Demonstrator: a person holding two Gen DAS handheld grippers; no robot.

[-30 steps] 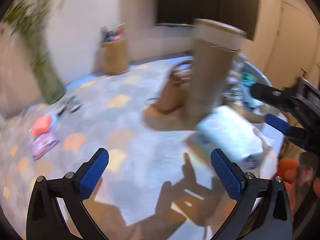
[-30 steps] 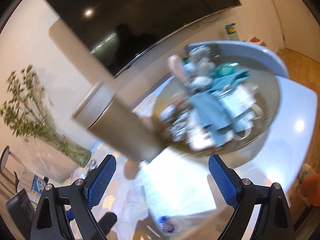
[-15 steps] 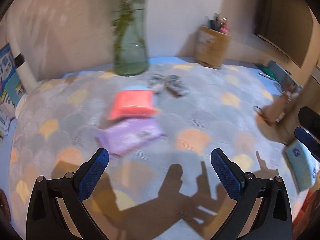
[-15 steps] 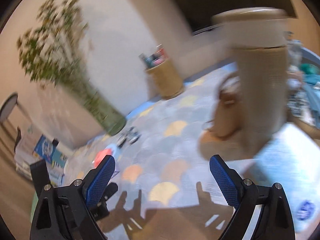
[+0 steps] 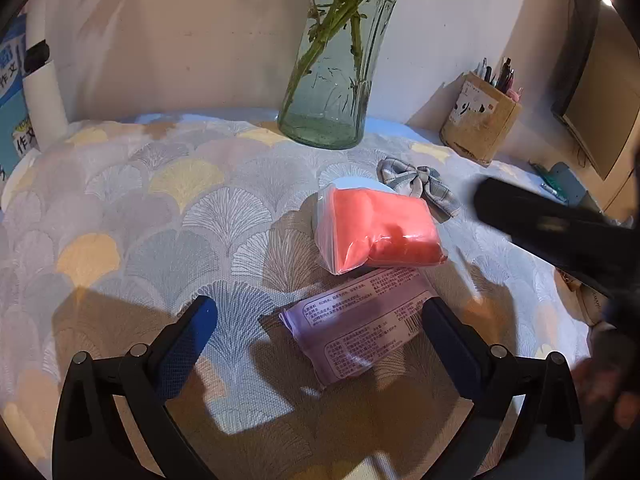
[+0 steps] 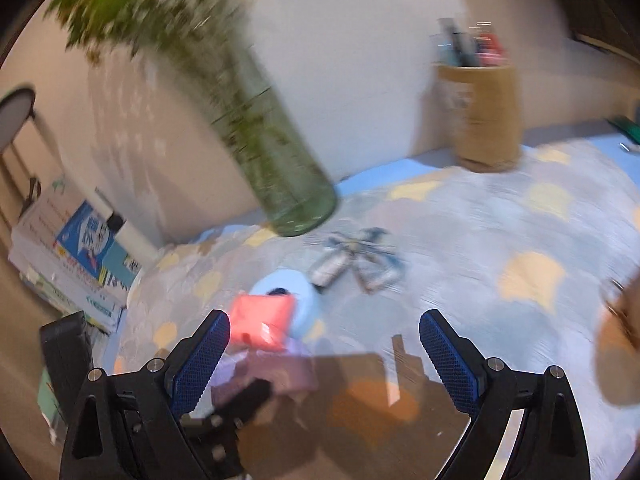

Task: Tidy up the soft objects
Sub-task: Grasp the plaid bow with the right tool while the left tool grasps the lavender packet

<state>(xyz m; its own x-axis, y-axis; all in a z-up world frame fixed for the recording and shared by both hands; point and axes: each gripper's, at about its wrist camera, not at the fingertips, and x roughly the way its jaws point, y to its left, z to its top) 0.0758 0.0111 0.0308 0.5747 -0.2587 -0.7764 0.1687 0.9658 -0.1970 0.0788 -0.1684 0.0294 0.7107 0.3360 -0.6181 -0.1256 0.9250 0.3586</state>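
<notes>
Two blue-padded fingers of your left gripper (image 5: 320, 332) stand spread wide, empty, low over the tablecloth (image 5: 120, 208). Between them, closer to the right finger, lies a purple soft pack (image 5: 356, 332), flat and angled, printed side up. Touching its far edge sits a coral-red soft pack (image 5: 376, 232) in clear wrap, partly resting on a pale round object whose nature you cannot tell. Beyond that lies a grey checked fabric bow (image 5: 416, 186), then a glass vase (image 5: 332, 80) of green stems and a cardboard pen holder (image 5: 480, 120) by the wall.

Your right gripper (image 6: 324, 356) is also spread wide and holds nothing; its view is motion-blurred, with the red pack just past its left finger.

The likely step is picking up the purple pack with the left gripper. To do it well, turn so the fingers straddle its short width, lower until the pads flank its sides, and close gently, since it will squash. Keep clear of the red pack leaning against it, and of the right gripper nearby.
</notes>
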